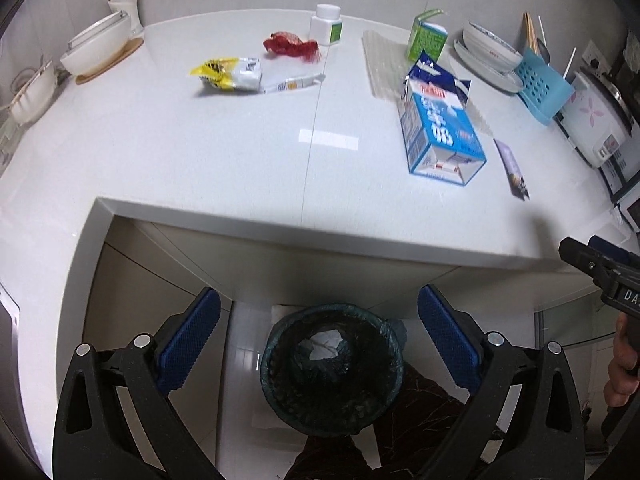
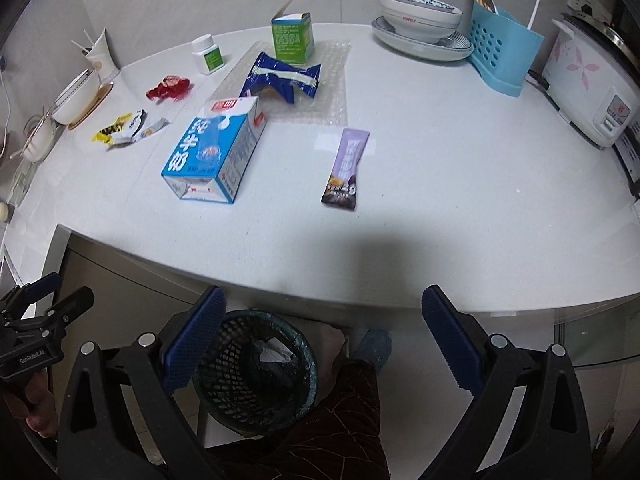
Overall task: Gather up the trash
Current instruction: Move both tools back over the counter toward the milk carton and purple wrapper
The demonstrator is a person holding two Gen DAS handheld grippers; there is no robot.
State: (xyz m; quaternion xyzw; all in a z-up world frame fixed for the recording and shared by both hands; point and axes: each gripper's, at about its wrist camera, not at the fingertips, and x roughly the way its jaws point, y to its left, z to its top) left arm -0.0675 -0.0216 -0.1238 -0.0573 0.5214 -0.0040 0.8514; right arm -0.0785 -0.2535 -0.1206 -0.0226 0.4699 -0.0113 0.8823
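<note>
White bowl (image 2: 420, 20), upper right: red "PERFECT". Left tongs' (image 2: 40, 304) body, lower left: "GenRobot.AI". Purple sachet (image 2: 346, 166), centre: large "20".

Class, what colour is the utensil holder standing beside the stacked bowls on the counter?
Light blue, with rows of holes; the utensil holder shows best in the right wrist view.

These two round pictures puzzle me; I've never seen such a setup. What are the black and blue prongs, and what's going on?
Each picture comes from a camera mounted on a hand-held gripper, looking along its two blue-padded jaws. A person holds one in each hand: the left gripper and the right gripper. Both stand open and hold nothing. Below them, on the floor, sits a black mesh wastebasket with crumpled paper inside. On the white counter trash still lies: a blue-and-white milk carton, a purple snack sachet, a yellow-and-white wrapper and a red crumpled wrapper.
</note>
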